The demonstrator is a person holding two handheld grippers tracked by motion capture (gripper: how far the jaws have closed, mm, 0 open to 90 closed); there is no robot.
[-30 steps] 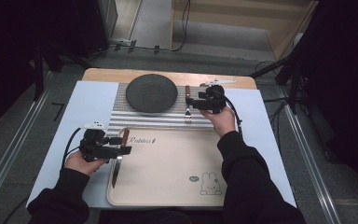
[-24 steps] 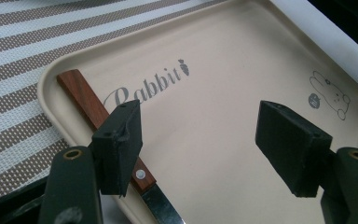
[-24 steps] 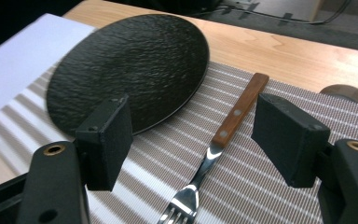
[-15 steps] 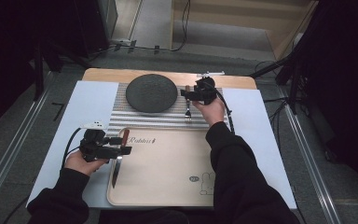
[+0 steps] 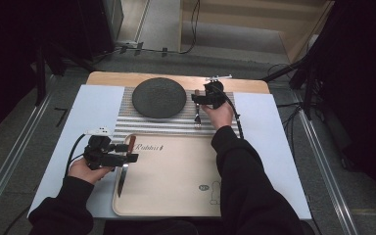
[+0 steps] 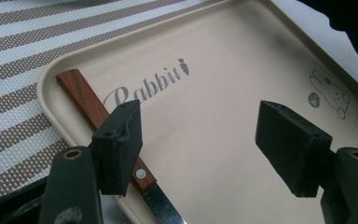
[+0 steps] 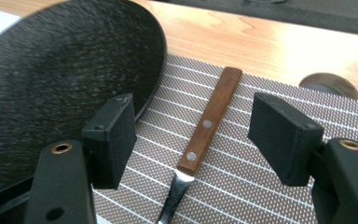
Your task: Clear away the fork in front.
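Bare placemat [image 7: 242, 186] beside fork [image 7: 209, 123] (plate [image 7: 51, 79] crowding its other side)

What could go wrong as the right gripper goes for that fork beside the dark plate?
The right gripper, jaws just narrowing and still clear of the fork, stands close to the plate; its plate-side jaw might clip the rim. The slim handle lies flat on the striped mat, so the jaws may scrape the mat or skid the fork instead of gripping it.
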